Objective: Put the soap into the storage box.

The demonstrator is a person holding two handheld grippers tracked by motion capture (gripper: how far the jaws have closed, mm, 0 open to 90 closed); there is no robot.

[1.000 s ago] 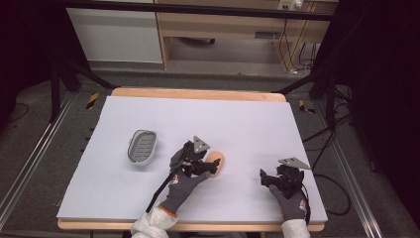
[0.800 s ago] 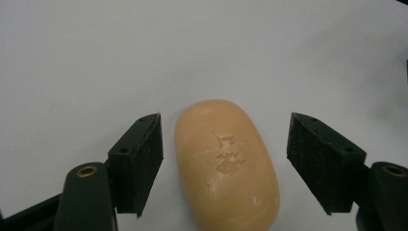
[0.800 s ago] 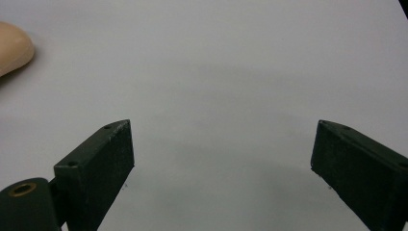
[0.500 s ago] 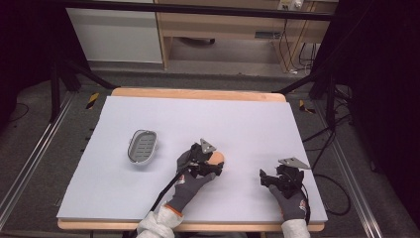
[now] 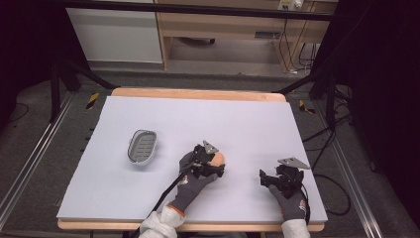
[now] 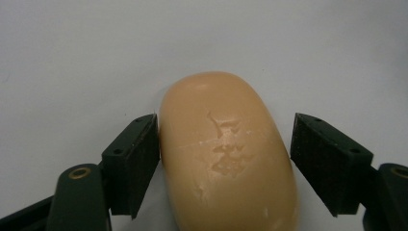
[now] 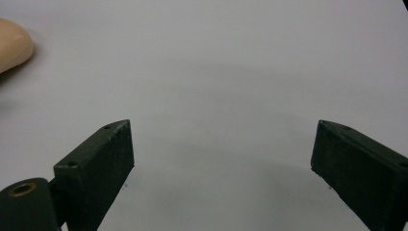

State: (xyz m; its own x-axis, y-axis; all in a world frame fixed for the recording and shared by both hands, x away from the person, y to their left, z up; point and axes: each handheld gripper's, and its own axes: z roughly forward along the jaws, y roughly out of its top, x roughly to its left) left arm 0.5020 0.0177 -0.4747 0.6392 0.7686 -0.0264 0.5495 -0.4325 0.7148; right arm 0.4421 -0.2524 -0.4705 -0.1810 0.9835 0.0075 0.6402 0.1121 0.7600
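Note:
A peach-coloured bar of soap (image 5: 218, 158) lies on the white table sheet near its middle front. My left gripper (image 5: 212, 166) straddles it and is open. In the left gripper view the soap (image 6: 226, 159) sits between the jaws, the left pad (image 6: 139, 159) against its side and the right pad (image 6: 322, 159) a small gap away. My right gripper (image 5: 267, 178) rests low at the front right, open, with nothing between its fingers (image 7: 221, 130). The soap's end (image 7: 13, 43) shows at the upper left of the right gripper view.
A grey oval soap dish (image 5: 142, 147) with a slotted bottom stands on the sheet left of the soap. The table's wooden edge (image 5: 198, 94) runs along the back. Black stand legs and cables lie on the floor around the table.
My left gripper has slid a little to the right, so its jaws now reach around the soap. The soap, the dish and the right gripper have stayed in place.

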